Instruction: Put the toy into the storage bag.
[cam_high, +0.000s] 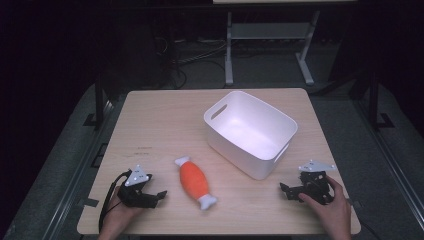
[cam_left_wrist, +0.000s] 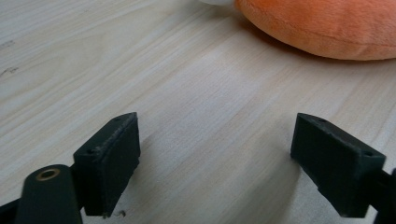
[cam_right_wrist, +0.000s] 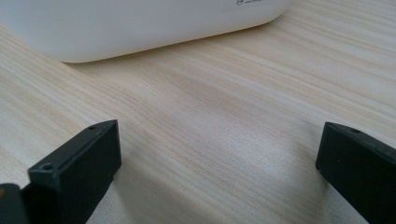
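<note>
An orange plush toy with white ends lies on the wooden table, near the front and just left of centre. A white plastic bin with handle cut-outs stands behind and to the right of it, empty inside. My left gripper rests on the table left of the toy, open, nothing between its jaws; in the left gripper view the toy lies just beyond them. My right gripper rests at the front right, open and empty, pointing at the bin's wall.
A metal stand and cables lie on the dark floor beyond the table's far edge. The table's front edge runs just behind both hands.
</note>
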